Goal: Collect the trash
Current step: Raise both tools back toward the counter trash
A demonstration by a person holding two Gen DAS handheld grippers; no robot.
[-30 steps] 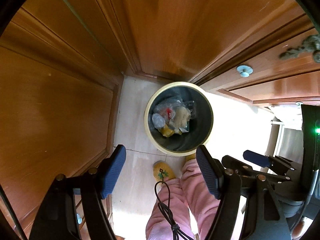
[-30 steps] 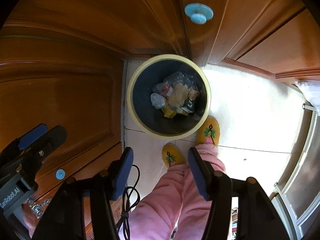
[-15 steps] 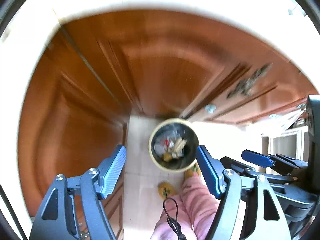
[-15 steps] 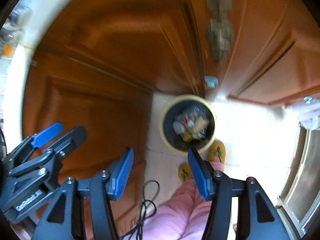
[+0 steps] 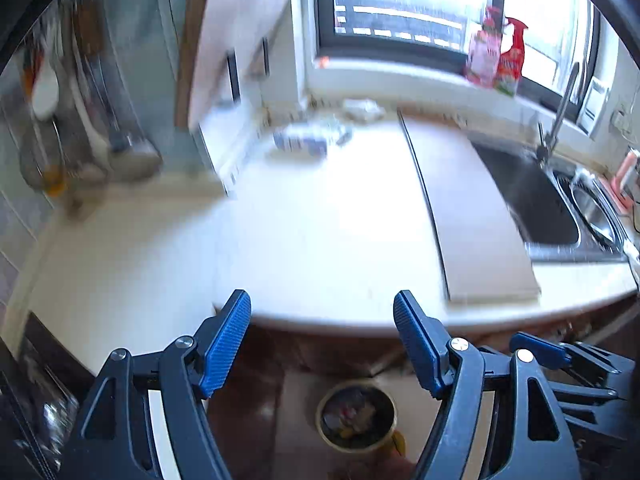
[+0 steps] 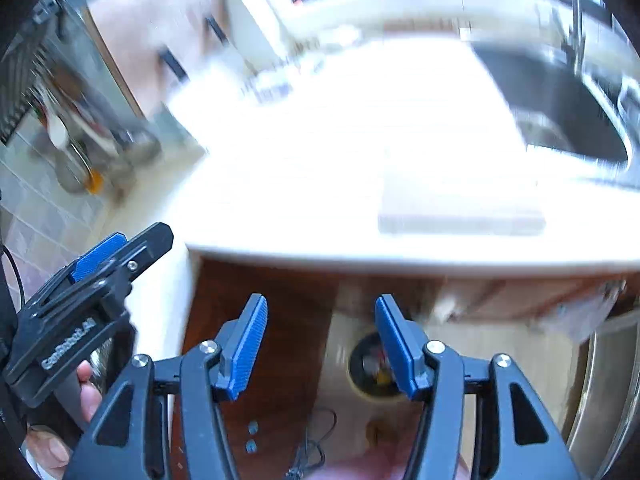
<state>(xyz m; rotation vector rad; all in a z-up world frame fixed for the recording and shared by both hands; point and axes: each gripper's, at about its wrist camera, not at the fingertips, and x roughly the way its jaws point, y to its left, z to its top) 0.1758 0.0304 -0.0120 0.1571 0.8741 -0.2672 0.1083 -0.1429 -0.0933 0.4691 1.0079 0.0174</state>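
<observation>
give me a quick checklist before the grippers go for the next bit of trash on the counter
1. Left gripper jaws open and empty: ok.
2. Right gripper jaws open and empty: ok.
3. Trash bin on the floor below the counter, unlidded: ok.
4. Crumpled wrapper lying on the countertop near the back: ok.
5. Exactly what the wrapper is: cannot tell, picture blurred.
6. Bare counter between jaws and wrapper: ok.

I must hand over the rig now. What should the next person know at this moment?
Left gripper: open, empty. Right gripper: open, empty.
Trash bin: on the floor below the counter edge, already holding wrappers.
Countertop: blurred items, maybe wrappers, lie near the back wall.
Left to do: pick those up if they are trash and drop them in the bin.
</observation>
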